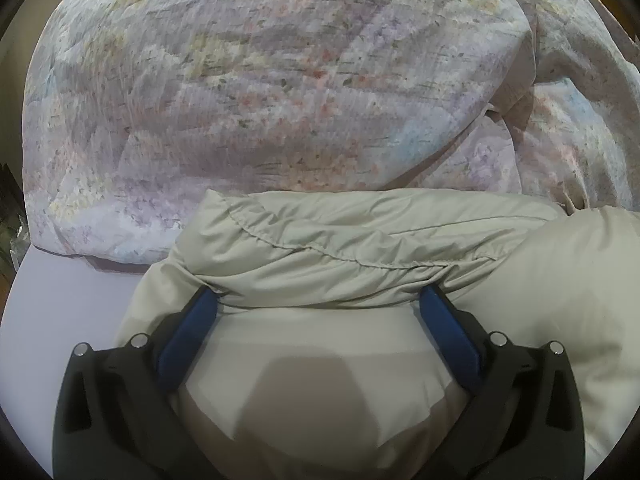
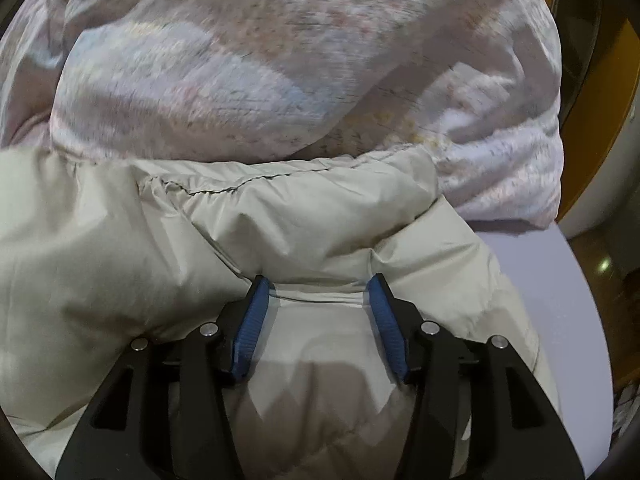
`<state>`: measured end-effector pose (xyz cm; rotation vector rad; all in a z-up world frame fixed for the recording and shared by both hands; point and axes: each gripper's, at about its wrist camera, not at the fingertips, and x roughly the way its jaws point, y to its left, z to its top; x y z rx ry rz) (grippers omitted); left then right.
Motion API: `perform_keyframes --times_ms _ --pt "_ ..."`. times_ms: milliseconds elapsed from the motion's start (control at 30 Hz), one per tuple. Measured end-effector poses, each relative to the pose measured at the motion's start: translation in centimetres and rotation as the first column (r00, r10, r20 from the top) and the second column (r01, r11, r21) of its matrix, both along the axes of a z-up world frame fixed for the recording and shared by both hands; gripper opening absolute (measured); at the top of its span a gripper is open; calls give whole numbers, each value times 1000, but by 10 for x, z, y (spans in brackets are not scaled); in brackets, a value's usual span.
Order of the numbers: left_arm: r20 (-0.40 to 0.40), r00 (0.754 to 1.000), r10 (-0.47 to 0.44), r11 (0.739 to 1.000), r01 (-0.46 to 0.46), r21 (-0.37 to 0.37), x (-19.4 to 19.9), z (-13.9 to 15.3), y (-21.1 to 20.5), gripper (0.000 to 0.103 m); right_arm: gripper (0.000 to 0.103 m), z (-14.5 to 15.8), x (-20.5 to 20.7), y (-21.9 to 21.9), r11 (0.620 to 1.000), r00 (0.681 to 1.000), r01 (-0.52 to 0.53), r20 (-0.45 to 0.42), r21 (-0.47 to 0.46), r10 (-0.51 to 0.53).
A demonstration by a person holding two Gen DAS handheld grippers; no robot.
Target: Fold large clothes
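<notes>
Handling a puffy, slippery jacket [image 1: 360,240]: I hold my left gripper [image 1: 318,300] wide open, my right gripper [image 2: 318,290] half-open, both empty; grasp the stitched seam.

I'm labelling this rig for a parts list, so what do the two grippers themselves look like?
Both match. The left gripper and right gripper each have two black angular plastic bodies with slot-shaped cutouts, round silver pivot pins on top, and long blue fingers. The right one's blue pads show fine ribbing. No cables, markings, hands or sleeves are in view.
</notes>
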<state>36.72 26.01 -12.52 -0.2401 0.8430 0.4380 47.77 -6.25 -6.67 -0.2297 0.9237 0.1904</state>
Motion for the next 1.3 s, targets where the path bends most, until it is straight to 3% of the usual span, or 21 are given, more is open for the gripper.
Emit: perform_keyframes --times_ms 300,733,1300 --pt "8 1000 3 1000 -3 5 -1 -14 -3 101 57 -6 0 4 1000 999 6 36 13 -6" --pt "-14 1000 -2 1000 2 -7 17 -32 0 101 58 -30 38 -30 996 1000 9 -18 84 -8" --pt "-31 1000 0 1000 0 -4 26 -37 3 101 59 -36 52 -39 996 1000 12 -23 86 -10"
